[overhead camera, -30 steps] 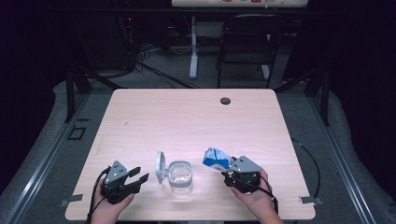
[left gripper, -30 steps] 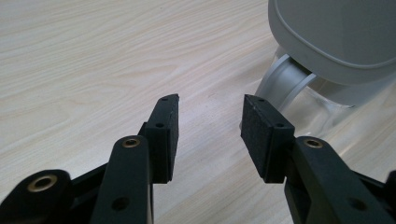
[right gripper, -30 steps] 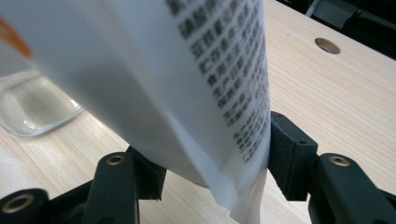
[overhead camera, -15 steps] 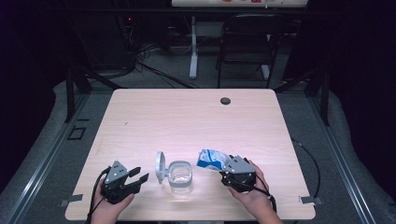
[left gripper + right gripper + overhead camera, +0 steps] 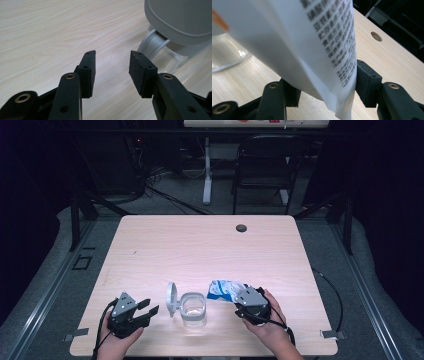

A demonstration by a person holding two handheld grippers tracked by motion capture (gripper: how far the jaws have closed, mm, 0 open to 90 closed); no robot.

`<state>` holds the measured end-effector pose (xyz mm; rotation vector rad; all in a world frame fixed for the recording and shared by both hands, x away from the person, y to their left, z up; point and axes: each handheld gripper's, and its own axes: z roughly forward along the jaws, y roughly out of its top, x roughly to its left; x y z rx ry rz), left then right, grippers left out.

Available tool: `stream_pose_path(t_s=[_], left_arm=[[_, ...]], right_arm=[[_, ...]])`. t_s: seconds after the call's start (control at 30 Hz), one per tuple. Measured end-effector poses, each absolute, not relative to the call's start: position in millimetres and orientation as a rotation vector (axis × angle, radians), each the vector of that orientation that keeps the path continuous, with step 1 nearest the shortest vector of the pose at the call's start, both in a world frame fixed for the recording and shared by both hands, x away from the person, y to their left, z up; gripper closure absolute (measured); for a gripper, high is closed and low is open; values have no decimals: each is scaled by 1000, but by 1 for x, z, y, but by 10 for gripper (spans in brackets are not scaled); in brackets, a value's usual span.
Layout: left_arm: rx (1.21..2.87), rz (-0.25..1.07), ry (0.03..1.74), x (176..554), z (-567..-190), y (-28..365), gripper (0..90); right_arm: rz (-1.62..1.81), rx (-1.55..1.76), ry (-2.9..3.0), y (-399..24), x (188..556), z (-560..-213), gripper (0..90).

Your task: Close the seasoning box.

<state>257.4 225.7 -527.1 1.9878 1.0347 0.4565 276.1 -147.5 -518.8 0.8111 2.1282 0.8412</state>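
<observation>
Holding a blue-white pouch (image 5: 226,290) in the right gripper (image 5: 245,301), tipped toward the clear jar (image 5: 193,309) at its 9 o'clock. Left gripper (image 5: 150,309) jaws spread, empty, on desk (image 5: 200,250).

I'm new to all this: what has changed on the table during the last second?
The right tongs, gripping the blue-and-white packet, carried it leftward, closer to the open clear container. The left tongs stayed open beside it, and the container with its raised lid did not move.
</observation>
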Motion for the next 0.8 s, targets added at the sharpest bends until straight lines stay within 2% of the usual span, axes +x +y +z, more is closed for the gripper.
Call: stream_pose_path(t_s=[0.8], left_arm=[[1989,459,1034,258,-527,227,571]], right_arm=[[609,595,2080,-127,274,-523,461]])
